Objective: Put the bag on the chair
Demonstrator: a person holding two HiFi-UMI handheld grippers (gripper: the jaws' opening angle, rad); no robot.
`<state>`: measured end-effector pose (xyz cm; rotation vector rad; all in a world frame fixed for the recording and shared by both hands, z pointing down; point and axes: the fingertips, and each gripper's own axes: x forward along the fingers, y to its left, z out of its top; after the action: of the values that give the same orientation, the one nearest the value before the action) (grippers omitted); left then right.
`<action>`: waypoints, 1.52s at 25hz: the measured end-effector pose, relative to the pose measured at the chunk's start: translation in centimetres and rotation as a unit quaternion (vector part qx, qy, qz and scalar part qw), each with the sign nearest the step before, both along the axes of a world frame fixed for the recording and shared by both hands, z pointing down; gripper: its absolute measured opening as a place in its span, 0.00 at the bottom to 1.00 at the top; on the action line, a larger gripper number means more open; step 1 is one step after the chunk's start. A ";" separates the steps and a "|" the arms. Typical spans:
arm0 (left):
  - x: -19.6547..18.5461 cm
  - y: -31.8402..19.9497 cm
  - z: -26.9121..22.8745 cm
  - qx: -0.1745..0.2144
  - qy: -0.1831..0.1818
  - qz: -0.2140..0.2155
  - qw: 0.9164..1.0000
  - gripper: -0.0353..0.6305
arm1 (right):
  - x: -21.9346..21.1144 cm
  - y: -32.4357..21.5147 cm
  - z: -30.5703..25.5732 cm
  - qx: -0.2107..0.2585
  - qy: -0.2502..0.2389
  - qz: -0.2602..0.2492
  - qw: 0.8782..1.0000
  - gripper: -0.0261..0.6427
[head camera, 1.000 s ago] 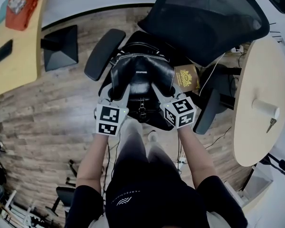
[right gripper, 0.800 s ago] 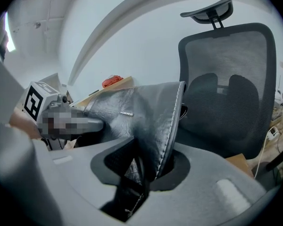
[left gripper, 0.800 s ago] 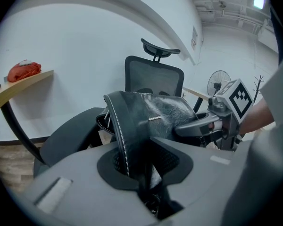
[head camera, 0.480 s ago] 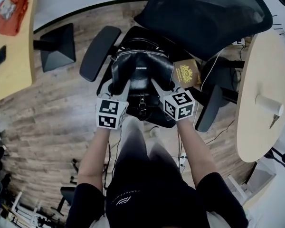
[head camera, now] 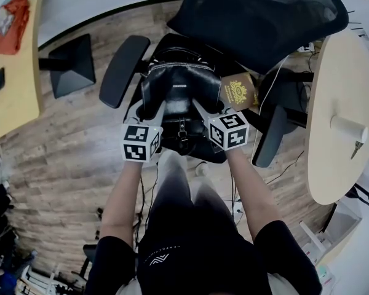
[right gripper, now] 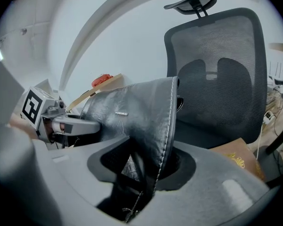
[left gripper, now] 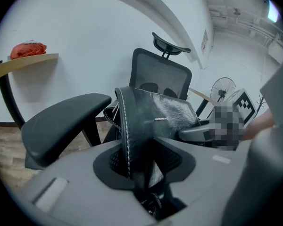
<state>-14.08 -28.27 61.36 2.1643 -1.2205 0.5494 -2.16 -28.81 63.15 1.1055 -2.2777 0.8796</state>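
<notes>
A black leather bag point(head camera: 178, 97) stands on the seat of a black mesh office chair point(head camera: 258, 23), between its armrests. My left gripper point(head camera: 149, 110) is at the bag's left side edge and my right gripper point(head camera: 204, 110) at its right side edge. In the left gripper view the stitched edge of the bag point(left gripper: 151, 112) stands between the jaws of the left gripper point(left gripper: 141, 173), which are opening, with bare pad showing beside it. The right gripper point(right gripper: 146, 168) is likewise opening around the other edge of the bag point(right gripper: 137, 112).
A brown packet with a gold emblem point(head camera: 237, 92) lies on the seat right of the bag. Armrests point(head camera: 120, 69) flank the seat. A round wooden table point(head camera: 332, 171) with a white cup point(head camera: 344, 128) is at the right, a yellow desk point(head camera: 12, 85) at the left, cables on the floor.
The bag and both grippers have shifted a little farther forward over the chair seat. The bag sits lower on the seat and the jaws stand wider around its edges.
</notes>
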 end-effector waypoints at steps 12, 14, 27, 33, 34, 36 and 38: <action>-0.4 -0.1 -0.3 -0.007 -0.018 0.002 1.000 0.35 | 1.9 0.0 -0.4 -0.007 0.016 0.037 0.999 0.42; -0.7 0.0 -0.5 -0.006 -0.024 0.002 1.000 0.35 | 2.3 0.1 -0.6 -0.010 0.020 0.044 0.999 0.42; -1.4 2.9 -3.0 0.013 -0.049 -0.048 0.998 0.37 | 5.7 2.5 -3.0 0.010 0.020 0.066 0.998 0.42; -1.1 4.5 -5.2 0.024 -0.040 -0.066 0.997 0.35 | 5.9 4.1 -5.7 0.027 0.004 0.058 0.998 0.38; -1.0 4.8 -5.6 0.025 -0.037 -0.069 0.997 0.34 | 5.9 4.4 -6.2 0.030 0.001 0.058 0.998 0.37; -0.9 5.4 -6.6 0.028 -0.027 -0.075 0.996 0.32 | 6.1 4.8 -7.4 0.037 -0.003 0.061 0.997 0.36; -0.8 6.0 -7.8 0.035 -0.017 -0.081 0.996 0.29 | 6.3 5.2 -8.5 0.044 -0.005 0.065 0.997 0.34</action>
<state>-14.88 -22.27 53.56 2.0967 -1.4384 0.4843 4.13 -23.60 54.66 1.3041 -2.2922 0.8437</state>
